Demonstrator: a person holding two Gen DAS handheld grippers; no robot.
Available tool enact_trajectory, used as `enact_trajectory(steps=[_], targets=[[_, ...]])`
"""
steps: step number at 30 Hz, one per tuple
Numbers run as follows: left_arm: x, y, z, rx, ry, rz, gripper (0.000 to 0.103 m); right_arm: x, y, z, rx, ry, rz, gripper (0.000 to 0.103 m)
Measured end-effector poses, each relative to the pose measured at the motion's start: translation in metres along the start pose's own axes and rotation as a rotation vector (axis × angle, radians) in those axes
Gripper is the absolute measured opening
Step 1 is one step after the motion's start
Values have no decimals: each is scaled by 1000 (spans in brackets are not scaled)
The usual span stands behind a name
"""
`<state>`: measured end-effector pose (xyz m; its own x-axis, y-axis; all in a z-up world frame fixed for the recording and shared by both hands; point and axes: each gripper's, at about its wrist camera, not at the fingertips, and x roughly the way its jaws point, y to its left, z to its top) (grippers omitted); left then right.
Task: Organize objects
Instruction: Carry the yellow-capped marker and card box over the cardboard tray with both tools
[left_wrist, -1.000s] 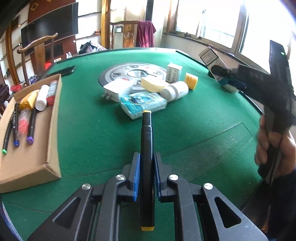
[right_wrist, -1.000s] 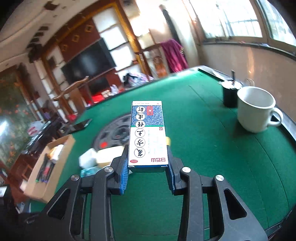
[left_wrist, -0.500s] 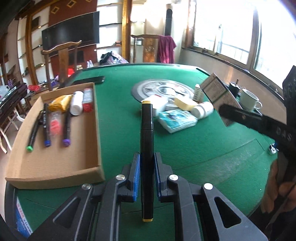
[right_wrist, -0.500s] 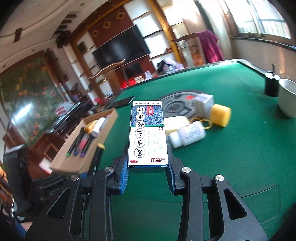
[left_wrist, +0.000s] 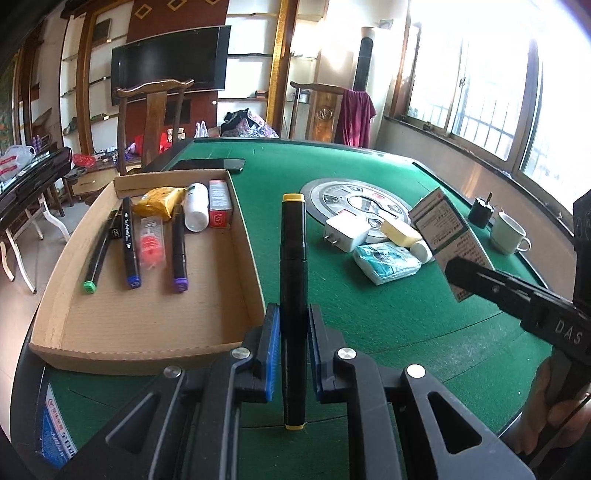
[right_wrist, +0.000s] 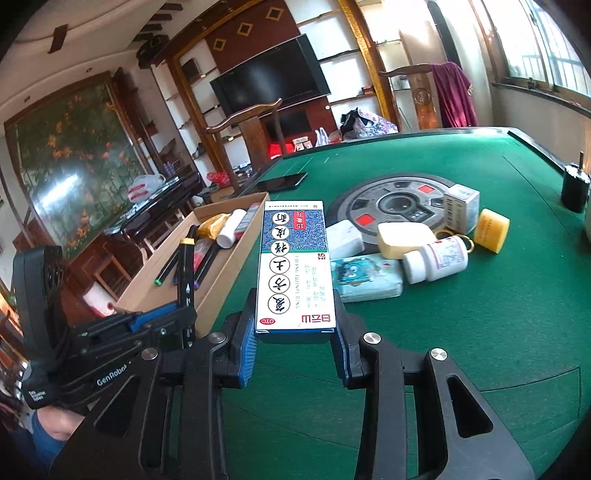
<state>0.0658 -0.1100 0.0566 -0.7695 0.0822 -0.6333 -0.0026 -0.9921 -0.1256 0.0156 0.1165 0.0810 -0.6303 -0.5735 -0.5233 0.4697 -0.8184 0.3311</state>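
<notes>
My left gripper (left_wrist: 292, 321) is shut on a black marker with yellow ends (left_wrist: 293, 258), held lengthwise over the green felt beside the cardboard tray's right wall (left_wrist: 245, 251). The tray holds three markers (left_wrist: 129, 243), a yellow pouch, a white bottle and a red box. My right gripper (right_wrist: 295, 325) is shut on a blue-and-white medicine box (right_wrist: 295, 266), raised above the table. That box (left_wrist: 448, 236) and gripper show at the right of the left wrist view. The left gripper (right_wrist: 162, 317) with its marker appears at the left of the right wrist view, near the tray (right_wrist: 221, 273).
A loose pile lies near the round centre plate (right_wrist: 391, 203): white charger (left_wrist: 345, 232), tissue pack (right_wrist: 365, 277), cream soap (right_wrist: 402, 234), pill bottle (right_wrist: 436, 258), small box (right_wrist: 461, 206), yellow sponge (right_wrist: 491, 229). A mug (left_wrist: 509, 232), a dark cup (right_wrist: 574, 184) and a phone (right_wrist: 282, 181) sit further off.
Both grippers have swung left toward the cardboard tray, each keeping its object. The tray now fills more of both views, and the mug has left the right wrist view.
</notes>
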Motion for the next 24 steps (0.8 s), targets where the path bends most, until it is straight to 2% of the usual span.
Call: enact_trajectory(steps=[11, 24], targets=[[-13, 19, 1, -40, -30, -9, 13, 8, 19, -1, -43, 25, 3, 34], [-23, 97, 14, -246, -44, -43, 13, 37, 54, 1, -108, 90, 56, 34]])
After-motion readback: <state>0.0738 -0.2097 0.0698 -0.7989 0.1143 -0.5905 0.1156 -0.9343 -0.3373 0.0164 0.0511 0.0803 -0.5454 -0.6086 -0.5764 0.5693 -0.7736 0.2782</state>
